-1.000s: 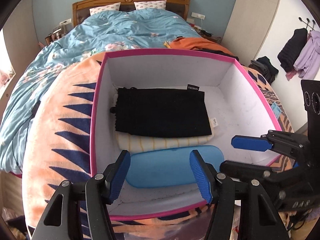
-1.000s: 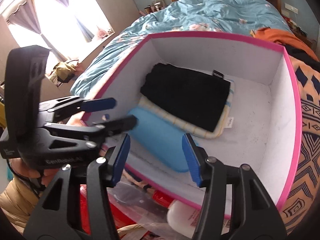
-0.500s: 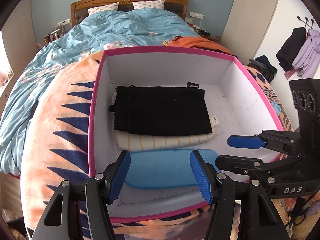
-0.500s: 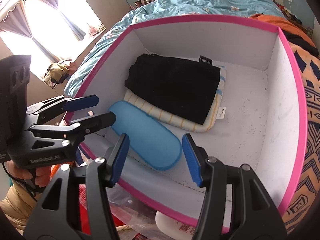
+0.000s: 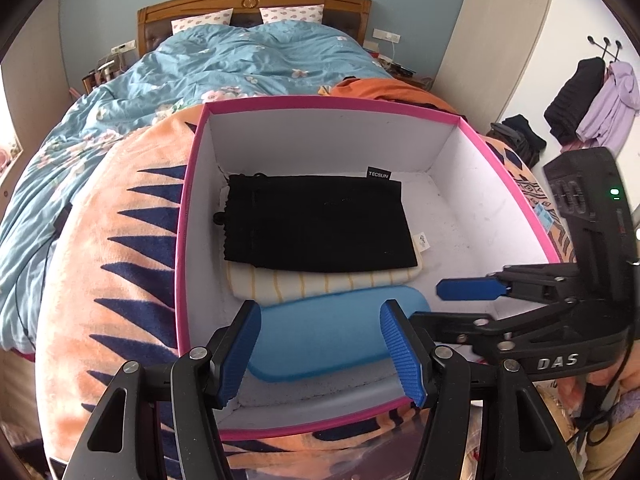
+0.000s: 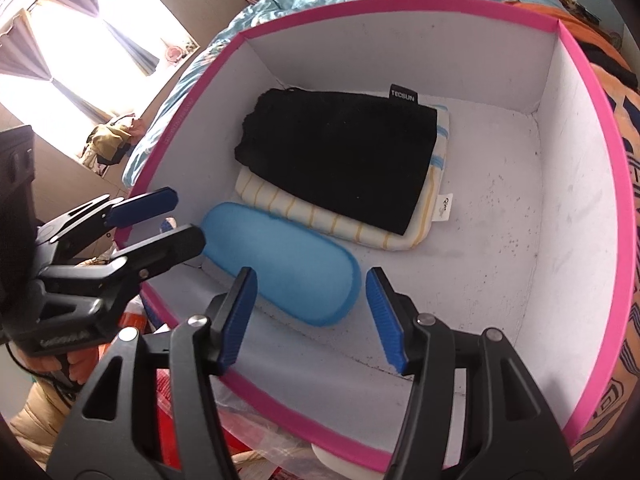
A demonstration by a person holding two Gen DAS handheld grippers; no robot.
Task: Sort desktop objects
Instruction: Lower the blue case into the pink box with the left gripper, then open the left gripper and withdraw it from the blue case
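Observation:
A white box with a pink rim sits on a bed. Inside lie a black pouch on a yellow-striped cloth, and a blue oval case near the front wall. My left gripper is open and empty, above the box's front edge with the blue case showing between its fingers. My right gripper is open and empty, above the front edge by the case's right end. Each gripper shows in the other's view, the right and the left.
An orange and navy patterned blanket lies under the box. A blue floral duvet covers the bed behind. Clothes hang on the right wall. A bright window is at the left. Plastic-wrapped items lie below the box front.
Both grippers have pulled back a little from the box, open and empty. The right wrist view has swung so more of the box floor and the whole blue case show.

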